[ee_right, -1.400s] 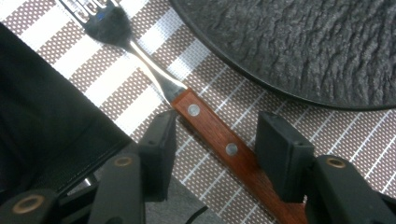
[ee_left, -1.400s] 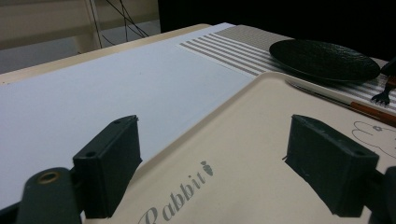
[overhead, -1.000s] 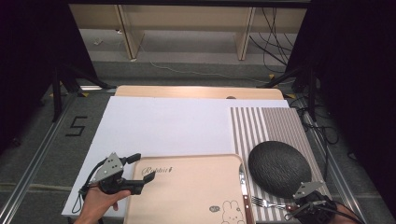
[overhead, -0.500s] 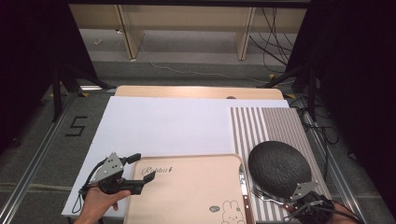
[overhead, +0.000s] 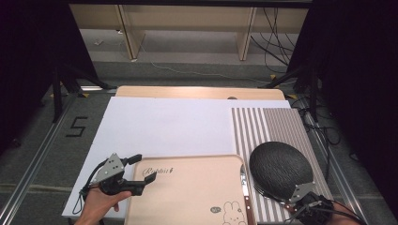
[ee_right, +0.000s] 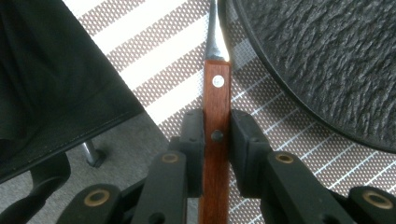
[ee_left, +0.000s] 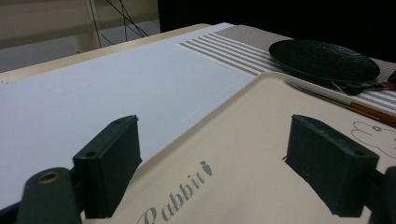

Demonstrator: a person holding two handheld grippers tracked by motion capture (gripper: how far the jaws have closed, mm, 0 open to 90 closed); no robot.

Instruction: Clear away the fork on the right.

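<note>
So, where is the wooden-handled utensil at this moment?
In the right gripper view, the wooden-handled utensil is clamped in the right tool over the striped mat, its metal end beside the black plate.

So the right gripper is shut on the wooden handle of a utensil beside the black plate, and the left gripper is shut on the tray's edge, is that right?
Not quite: the left gripper is open, its fingers spread apart over the corner of the tray, as the left gripper view shows. The rest holds: the right gripper is shut on the wooden handle beside the black plate.
</note>
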